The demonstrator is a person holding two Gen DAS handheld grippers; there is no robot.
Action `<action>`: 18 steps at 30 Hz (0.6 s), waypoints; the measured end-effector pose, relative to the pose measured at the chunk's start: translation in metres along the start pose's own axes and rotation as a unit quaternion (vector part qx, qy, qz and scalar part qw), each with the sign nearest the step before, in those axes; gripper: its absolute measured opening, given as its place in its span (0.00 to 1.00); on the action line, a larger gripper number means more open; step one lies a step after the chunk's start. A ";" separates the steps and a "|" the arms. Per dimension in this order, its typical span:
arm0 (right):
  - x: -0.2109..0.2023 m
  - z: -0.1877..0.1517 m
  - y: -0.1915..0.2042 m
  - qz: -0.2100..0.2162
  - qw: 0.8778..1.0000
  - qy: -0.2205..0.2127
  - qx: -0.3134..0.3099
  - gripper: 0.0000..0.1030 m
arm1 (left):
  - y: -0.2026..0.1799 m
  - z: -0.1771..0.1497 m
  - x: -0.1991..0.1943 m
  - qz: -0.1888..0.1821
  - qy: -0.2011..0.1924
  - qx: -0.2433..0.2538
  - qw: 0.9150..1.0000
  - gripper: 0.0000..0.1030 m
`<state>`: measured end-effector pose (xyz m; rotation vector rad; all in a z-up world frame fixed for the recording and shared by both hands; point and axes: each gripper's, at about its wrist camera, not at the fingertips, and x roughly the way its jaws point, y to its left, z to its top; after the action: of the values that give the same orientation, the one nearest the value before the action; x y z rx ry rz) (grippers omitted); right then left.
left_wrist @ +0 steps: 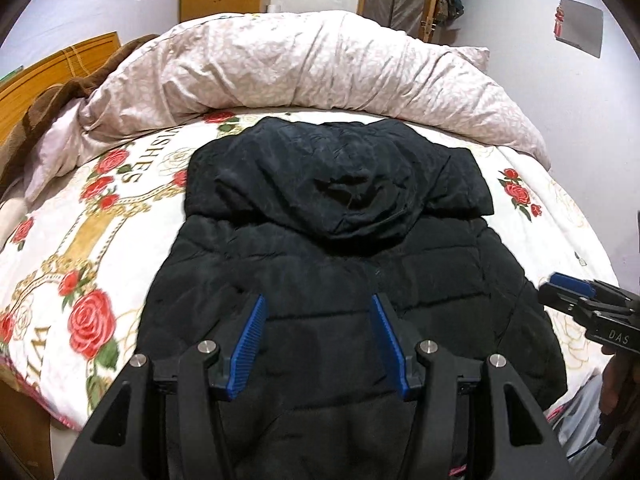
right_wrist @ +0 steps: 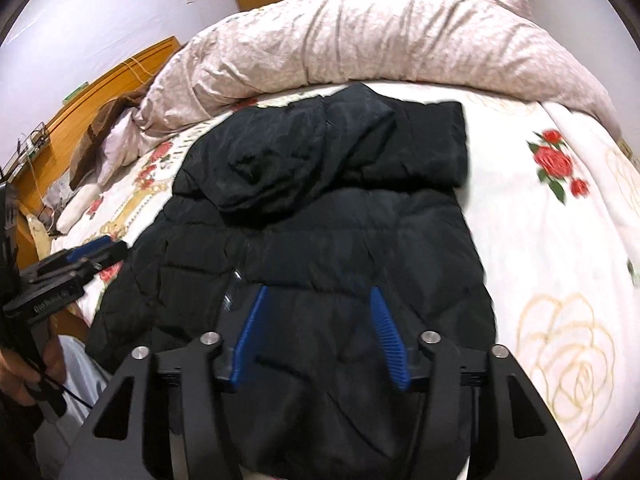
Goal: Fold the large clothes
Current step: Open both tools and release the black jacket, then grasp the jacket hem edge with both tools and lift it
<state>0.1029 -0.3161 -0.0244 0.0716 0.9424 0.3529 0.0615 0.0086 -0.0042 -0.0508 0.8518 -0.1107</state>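
Note:
A black hooded puffer jacket [left_wrist: 340,248] lies flat on the bed, hood toward the far side, sleeves folded in over the body. It also shows in the right wrist view [right_wrist: 328,240]. My left gripper [left_wrist: 318,300] is open and empty, hovering over the jacket's lower half. My right gripper [right_wrist: 318,292] is open and empty too, above the jacket's lower right part. Each gripper shows in the other's view: the right one [left_wrist: 568,292] at the jacket's right edge, the left one [right_wrist: 100,252] at its left edge.
The bed has a white sheet with red roses [left_wrist: 92,320]. A rolled pink duvet [left_wrist: 304,68] lies along the far side, close behind the hood. A brown blanket [left_wrist: 44,108] and wooden headboard [right_wrist: 100,84] are at the left. Bare sheet [right_wrist: 560,280] lies right of the jacket.

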 end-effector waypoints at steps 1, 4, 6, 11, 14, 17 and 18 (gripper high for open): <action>-0.002 -0.007 -0.004 -0.005 1.000 0.002 0.003 0.53 | 0.005 -0.004 -0.002 0.005 0.001 -0.004 1.000 0.55; -0.004 -0.023 -0.019 -0.020 1.000 0.013 0.018 0.54 | 0.021 -0.016 -0.007 0.021 0.003 -0.024 0.999 0.56; -0.005 -0.034 -0.030 -0.030 0.999 0.017 0.032 0.54 | 0.033 -0.024 -0.009 0.039 0.006 -0.035 0.999 0.57; 0.000 -0.053 -0.054 -0.045 0.997 0.031 0.062 0.54 | 0.061 -0.042 -0.009 0.067 0.012 -0.063 0.996 0.62; 0.003 -0.061 -0.067 -0.056 0.995 0.035 0.081 0.54 | 0.078 -0.053 -0.004 0.085 0.021 -0.075 0.993 0.66; 0.006 -0.067 -0.081 -0.070 0.992 0.037 0.102 0.55 | 0.097 -0.061 0.004 0.097 0.035 -0.093 0.990 0.67; 0.007 -0.069 -0.087 -0.074 0.990 0.038 0.110 0.55 | 0.101 -0.064 0.007 0.102 0.039 -0.098 0.989 0.68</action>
<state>0.0742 -0.4016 -0.0894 0.1903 1.0526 0.1135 0.0260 0.1083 -0.0609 -0.1453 0.9398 0.1640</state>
